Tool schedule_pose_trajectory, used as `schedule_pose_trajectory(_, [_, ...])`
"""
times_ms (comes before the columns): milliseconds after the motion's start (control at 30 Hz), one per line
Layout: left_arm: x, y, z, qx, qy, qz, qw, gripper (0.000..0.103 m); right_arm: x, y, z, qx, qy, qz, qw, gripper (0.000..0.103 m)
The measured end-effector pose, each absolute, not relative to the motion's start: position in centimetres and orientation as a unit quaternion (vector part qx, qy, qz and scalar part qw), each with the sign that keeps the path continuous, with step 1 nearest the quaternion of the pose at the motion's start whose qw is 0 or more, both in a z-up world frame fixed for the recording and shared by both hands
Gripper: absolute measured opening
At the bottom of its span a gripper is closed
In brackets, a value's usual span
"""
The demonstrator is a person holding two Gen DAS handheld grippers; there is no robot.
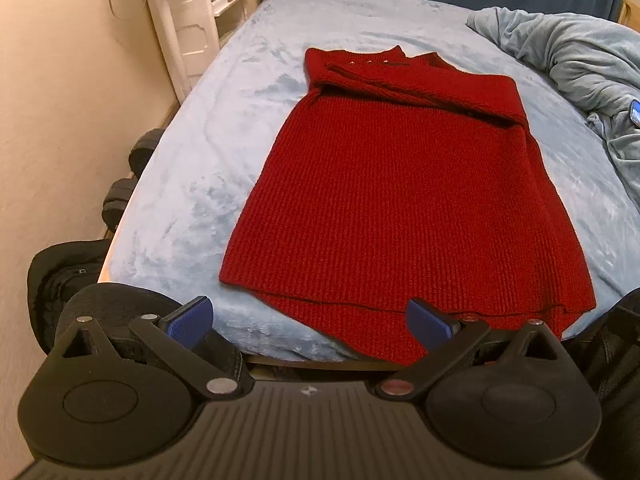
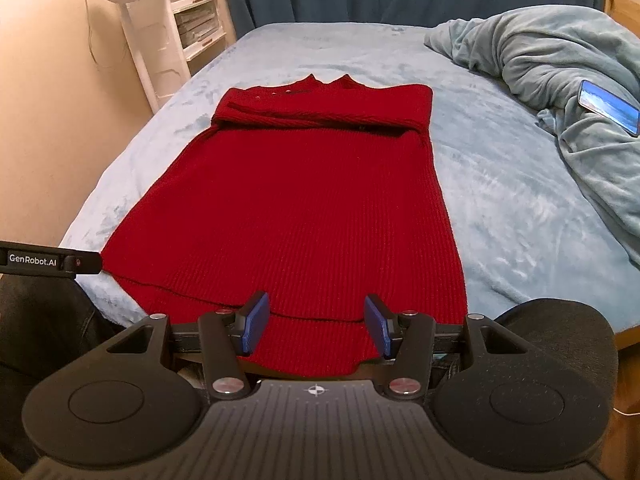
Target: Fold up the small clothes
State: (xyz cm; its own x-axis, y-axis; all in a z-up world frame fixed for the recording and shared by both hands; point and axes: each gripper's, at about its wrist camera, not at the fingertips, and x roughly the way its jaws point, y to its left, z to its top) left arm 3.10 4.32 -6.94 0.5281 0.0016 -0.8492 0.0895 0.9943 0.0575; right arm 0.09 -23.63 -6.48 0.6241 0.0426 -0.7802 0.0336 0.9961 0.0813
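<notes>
A red knit sweater (image 1: 400,192) lies flat on the light blue bed (image 1: 224,128), collar at the far end, both sleeves folded across the chest. Its hem hangs slightly over the near bed edge. It also shows in the right wrist view (image 2: 304,216). My left gripper (image 1: 308,322) is open and empty, just before the hem's left part. My right gripper (image 2: 316,324) is open and empty, its blue pads (image 2: 252,322) hovering over the hem's middle. The side of the left gripper (image 2: 52,262) shows at the left in the right wrist view.
A crumpled blue-grey blanket (image 2: 560,80) lies on the bed's right side with a phone (image 2: 608,106) on it. A white fan (image 2: 132,8) and shelves (image 2: 196,12) stand by the wall at left. Dark objects (image 1: 136,168) sit on the floor beside the bed.
</notes>
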Motion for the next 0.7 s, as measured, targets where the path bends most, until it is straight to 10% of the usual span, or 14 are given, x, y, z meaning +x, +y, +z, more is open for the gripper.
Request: schedule_pose_trajectory(700, [17.6,9.6,-14.6,0.081,0.503,0.001,0.86,0.103,11.9,-38.3,-17.2,0.103,0.506,-0.109,0.849,0.069])
